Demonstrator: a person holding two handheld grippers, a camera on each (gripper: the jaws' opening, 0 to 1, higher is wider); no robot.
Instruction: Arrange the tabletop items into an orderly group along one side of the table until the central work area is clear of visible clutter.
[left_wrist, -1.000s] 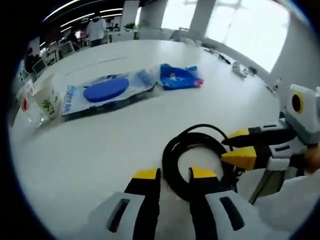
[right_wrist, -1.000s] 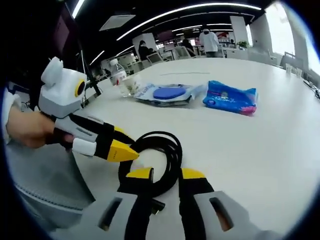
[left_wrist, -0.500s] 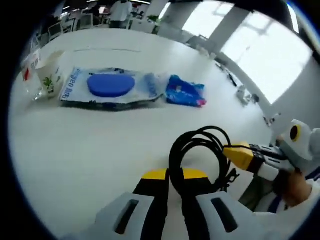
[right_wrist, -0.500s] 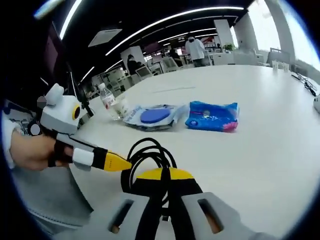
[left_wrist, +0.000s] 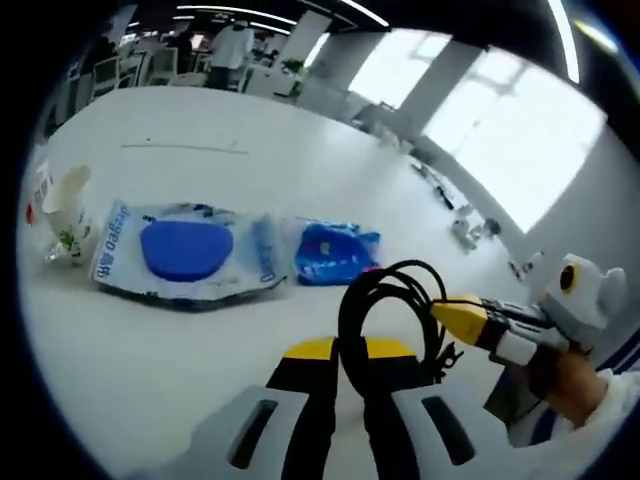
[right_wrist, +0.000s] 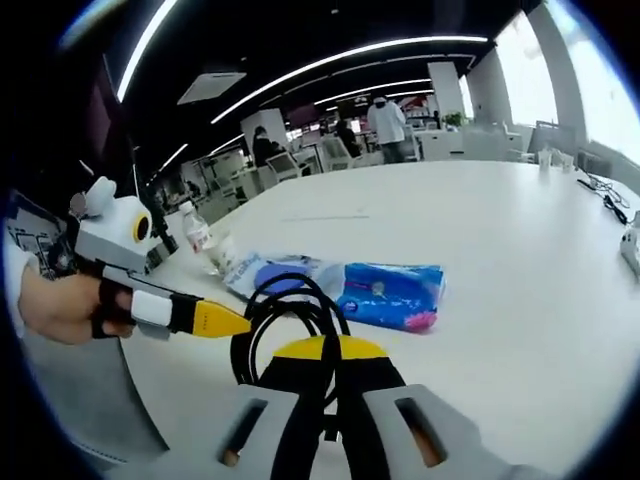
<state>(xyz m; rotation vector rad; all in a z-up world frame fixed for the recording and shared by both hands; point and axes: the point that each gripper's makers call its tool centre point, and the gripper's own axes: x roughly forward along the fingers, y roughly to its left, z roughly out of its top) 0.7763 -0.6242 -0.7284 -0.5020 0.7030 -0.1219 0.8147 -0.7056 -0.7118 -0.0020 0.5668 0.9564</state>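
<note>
White table is carrying the group ahead; both grippers, left gripper and right gripper, are clenching the cable coil, packets lying beyond it.

Each grey claw has yellow tips and black jaws; sleeves look white.

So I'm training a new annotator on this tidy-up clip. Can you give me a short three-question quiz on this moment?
1. True or false: both grippers are shut on the black cable coil.
2. In the left gripper view, what lies directly beside the blue packet? A) a keyboard B) the clear bag with a blue disc C) a mug
3. Which gripper enters the right gripper view from the left?

Key:
1. True; the left gripper and the right gripper both clamp it.
2. B
3. The left gripper.
</note>
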